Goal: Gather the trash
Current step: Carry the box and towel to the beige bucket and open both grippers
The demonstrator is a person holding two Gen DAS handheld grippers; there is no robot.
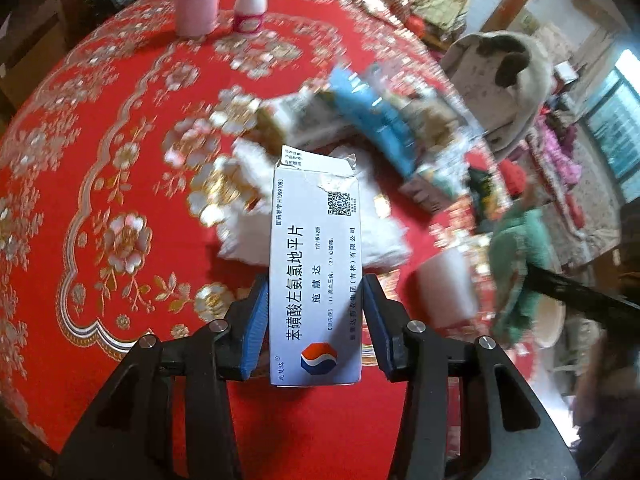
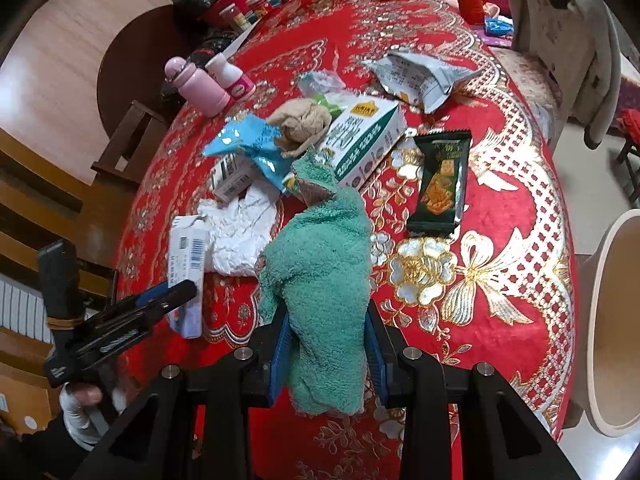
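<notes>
The left gripper is clamped on a flat white cardboard medicine box with blue lettering, pinched across its narrow width so the long body sticks straight out ahead, the torn flap at the far end; it is lifted clear of the red tablecloth patterned with gold and silver flowers, which I take to mean it is on its way to the bin. The right gripper has its pads closed on a shaggy green towel cloth, which droops forward and down toward the table, perhaps held ready for wiping rather than as rubbish. The remaining litter lies bunched in the middle of the table: a crumpled white tissue wad, a crinkled blue foil wrapper, a green-and-white carton, a dark green snack packet and a silvery torn bag. A pale round bin rim shows at the table's right edge, likely the drop point. A pink flask and small white bottle stand upright, apart from the heap, seemingly not trash.
</notes>
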